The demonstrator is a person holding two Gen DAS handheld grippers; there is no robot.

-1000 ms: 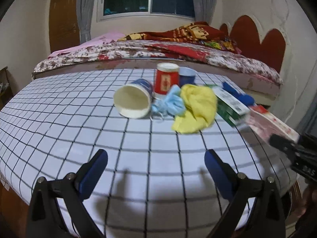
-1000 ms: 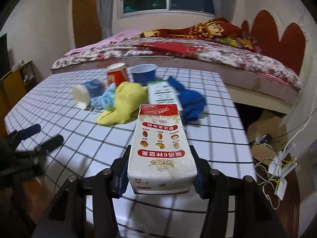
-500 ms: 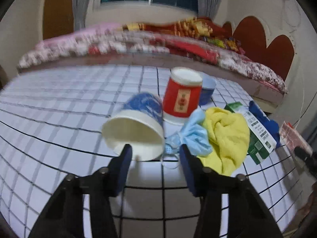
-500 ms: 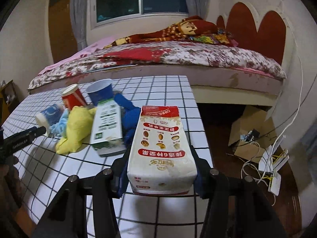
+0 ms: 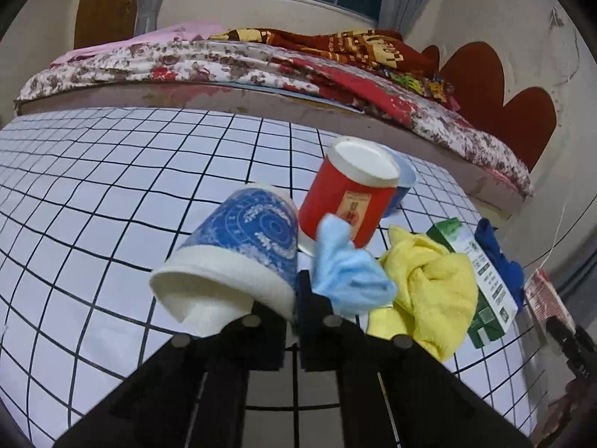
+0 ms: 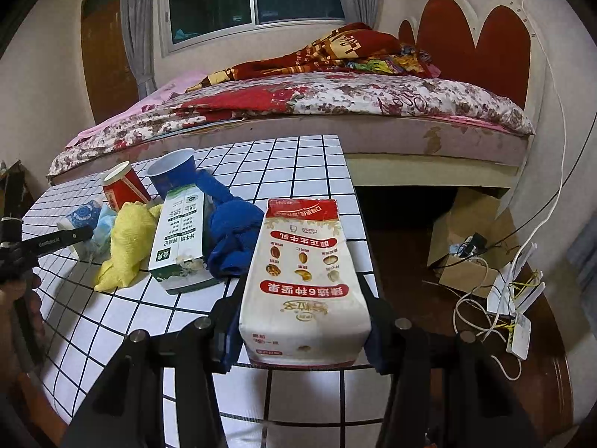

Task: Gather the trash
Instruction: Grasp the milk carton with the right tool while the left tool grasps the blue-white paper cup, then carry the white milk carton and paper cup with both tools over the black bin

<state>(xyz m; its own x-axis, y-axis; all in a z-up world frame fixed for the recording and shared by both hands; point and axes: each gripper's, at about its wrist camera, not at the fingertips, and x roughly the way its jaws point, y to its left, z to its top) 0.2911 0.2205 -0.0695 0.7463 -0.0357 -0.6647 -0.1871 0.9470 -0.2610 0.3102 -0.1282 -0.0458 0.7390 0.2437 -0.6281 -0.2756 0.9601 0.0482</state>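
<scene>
We see the blue paper cup lying on its side on the tabletop, long axis running away from us, its empty white mouth facing the camera. The left gripper is pinched tight on the cup's rim wall (a blue face mask touches it). The right gripper clamps a milk carton over the tabletop's edge, lengthwise along the fingers, top pointing away.
</scene>
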